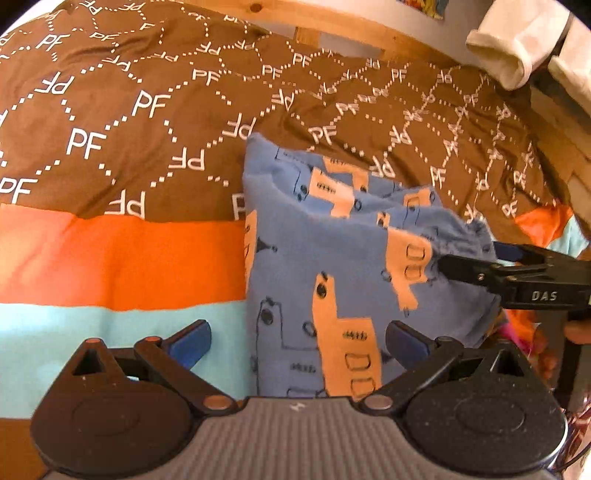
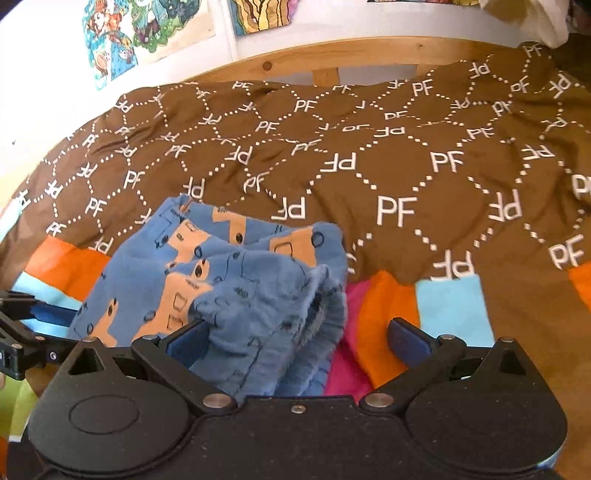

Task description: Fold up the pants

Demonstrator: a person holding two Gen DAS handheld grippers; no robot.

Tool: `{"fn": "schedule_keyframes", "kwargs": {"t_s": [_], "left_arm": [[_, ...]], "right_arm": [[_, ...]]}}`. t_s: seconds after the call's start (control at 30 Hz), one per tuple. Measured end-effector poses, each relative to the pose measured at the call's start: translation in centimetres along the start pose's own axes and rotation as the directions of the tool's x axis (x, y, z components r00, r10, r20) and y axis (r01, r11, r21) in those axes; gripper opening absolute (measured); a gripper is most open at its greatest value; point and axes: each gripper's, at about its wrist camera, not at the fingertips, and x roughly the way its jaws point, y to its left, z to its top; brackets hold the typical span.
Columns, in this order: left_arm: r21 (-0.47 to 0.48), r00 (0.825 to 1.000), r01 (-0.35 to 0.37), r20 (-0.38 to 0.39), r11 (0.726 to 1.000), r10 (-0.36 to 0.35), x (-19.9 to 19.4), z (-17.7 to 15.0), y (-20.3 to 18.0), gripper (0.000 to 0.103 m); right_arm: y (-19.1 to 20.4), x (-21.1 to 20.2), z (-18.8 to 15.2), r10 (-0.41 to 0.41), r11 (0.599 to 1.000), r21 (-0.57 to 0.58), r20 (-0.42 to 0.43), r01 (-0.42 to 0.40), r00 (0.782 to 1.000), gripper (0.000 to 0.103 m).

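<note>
While the small blue fleece pants with orange patches (image 1: pixel 332 258) are lying half-folded mid-frame, both the left claw (image 1: pixel 297 341) and the right claw (image 2: pixel 297 341) are gaping, empty; pinching both waistband corners evenly should be keeping the fold square.

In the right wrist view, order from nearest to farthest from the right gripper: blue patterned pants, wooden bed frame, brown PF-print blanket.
1. Blue patterned pants, between the right gripper's fingers.
2. Brown PF-print blanket, beyond, across the middle.
3. Wooden bed frame, farthest, at the wall.

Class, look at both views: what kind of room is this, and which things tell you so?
Probably a child's bedroom: a patterned duvet covers a bed with a wooden frame, and colourful cartoon drawings hang on the wall behind.
</note>
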Motion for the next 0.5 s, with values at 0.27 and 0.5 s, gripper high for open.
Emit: {"fn": "schedule_keyframes", "kwargs": {"t_s": [0.27,0.5], "left_arm": [[-0.008,0.997,0.034,0.074,0.999,-0.033,0.4,0.0,0.0,0.103],[0.093,0.996,0.005,0.087,0.996,-0.013,1.6,-0.4,-0.5,0.103]], "right_arm": [[-1.0,2.4,2.4,0.112,0.994,-0.005,-0.001,-0.112,0.994,0.102],[-3.4,3.8,2.7,0.255,0.955,0.159,0.004,-0.252,0.967,0.102]]}}
